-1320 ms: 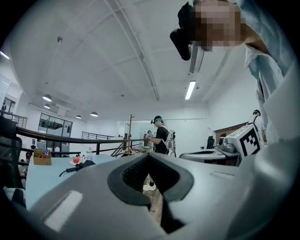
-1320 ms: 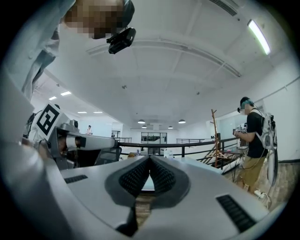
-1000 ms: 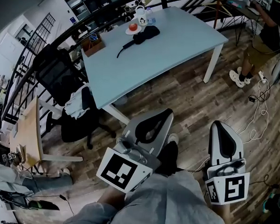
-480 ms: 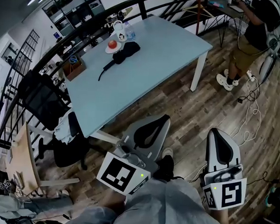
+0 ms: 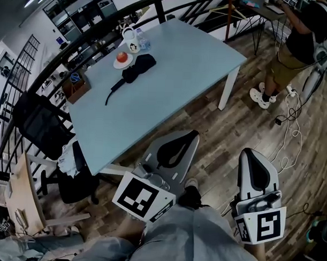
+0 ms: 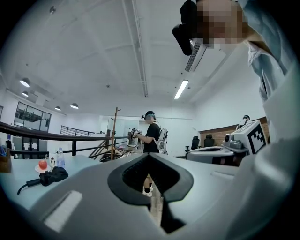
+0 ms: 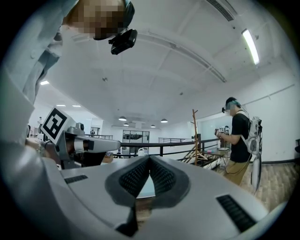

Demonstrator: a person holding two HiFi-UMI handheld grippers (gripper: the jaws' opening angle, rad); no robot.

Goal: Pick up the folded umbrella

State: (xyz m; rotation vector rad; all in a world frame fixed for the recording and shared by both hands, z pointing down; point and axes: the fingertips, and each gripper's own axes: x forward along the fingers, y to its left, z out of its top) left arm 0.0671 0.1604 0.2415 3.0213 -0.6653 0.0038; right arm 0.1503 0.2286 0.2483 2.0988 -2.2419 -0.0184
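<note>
The folded black umbrella (image 5: 135,69) lies on the far part of the light blue table (image 5: 176,74), its strap trailing toward the table's left side. The left gripper view shows the umbrella (image 6: 52,176) low at the left, far off. My left gripper (image 5: 191,136) is held level over the wood floor, short of the table's near edge, shut and empty (image 6: 149,155). My right gripper (image 5: 249,153) hangs further right, also over the floor, its jaws meeting at the tip with nothing between them (image 7: 149,158).
Next to the umbrella stand a plate with a red apple (image 5: 121,57), a white mug (image 5: 129,39) and a water bottle (image 5: 143,41). A brown box (image 5: 74,86) sits at the table's left edge. A black chair (image 5: 40,125) stands left; a person (image 5: 303,36) and floor cables (image 5: 292,121) are right.
Both grippers have travelled forward toward the table, and the table and umbrella now sit nearer and further left in the head view. The jaws of both stayed shut.
</note>
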